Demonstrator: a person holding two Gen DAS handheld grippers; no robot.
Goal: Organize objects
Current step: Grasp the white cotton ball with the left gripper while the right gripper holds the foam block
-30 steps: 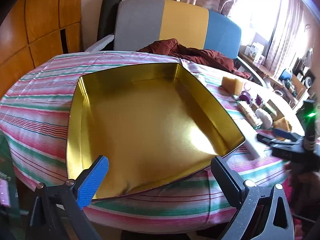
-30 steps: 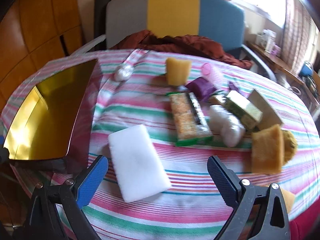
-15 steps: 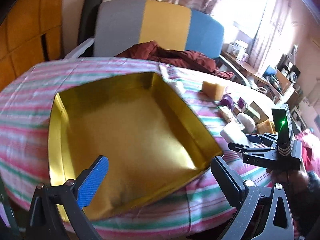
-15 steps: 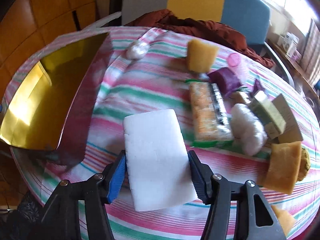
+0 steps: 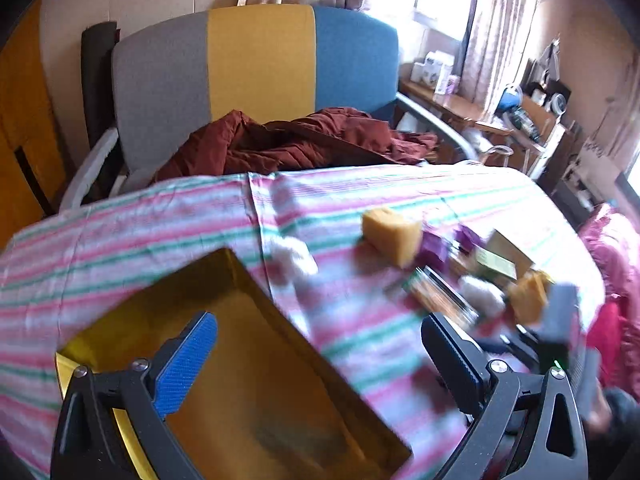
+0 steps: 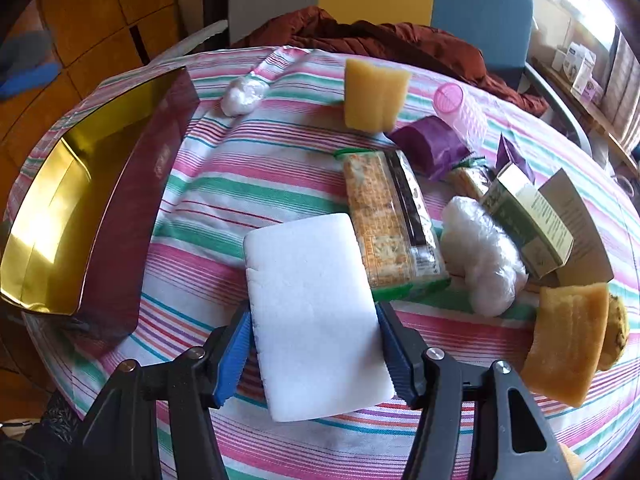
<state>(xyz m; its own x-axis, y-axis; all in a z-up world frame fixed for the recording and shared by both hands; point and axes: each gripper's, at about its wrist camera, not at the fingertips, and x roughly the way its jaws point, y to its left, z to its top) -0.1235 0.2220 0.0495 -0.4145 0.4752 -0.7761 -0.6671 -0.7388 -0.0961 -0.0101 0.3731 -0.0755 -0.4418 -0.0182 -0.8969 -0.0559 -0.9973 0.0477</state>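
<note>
Because the right hand-held gripper (image 6: pixel 314 344) clamps only the white foam block's (image 6: pixel 312 312) near end above the tabletop (image 6: pixel 224 184), it may pivot loose before the gold tin (image 6: pixel 44 216); the left hand-held gripper (image 5: pixel 320 364) is spread, empty.

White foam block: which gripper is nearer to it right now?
Right. The right gripper is shut on the white foam block. The left gripper hangs open over the gold tin, apart from it.

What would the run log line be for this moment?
phase: grasp | right gripper: shut on white foam block | left gripper: open, above gold tin | tin: nothing visible inside
</note>
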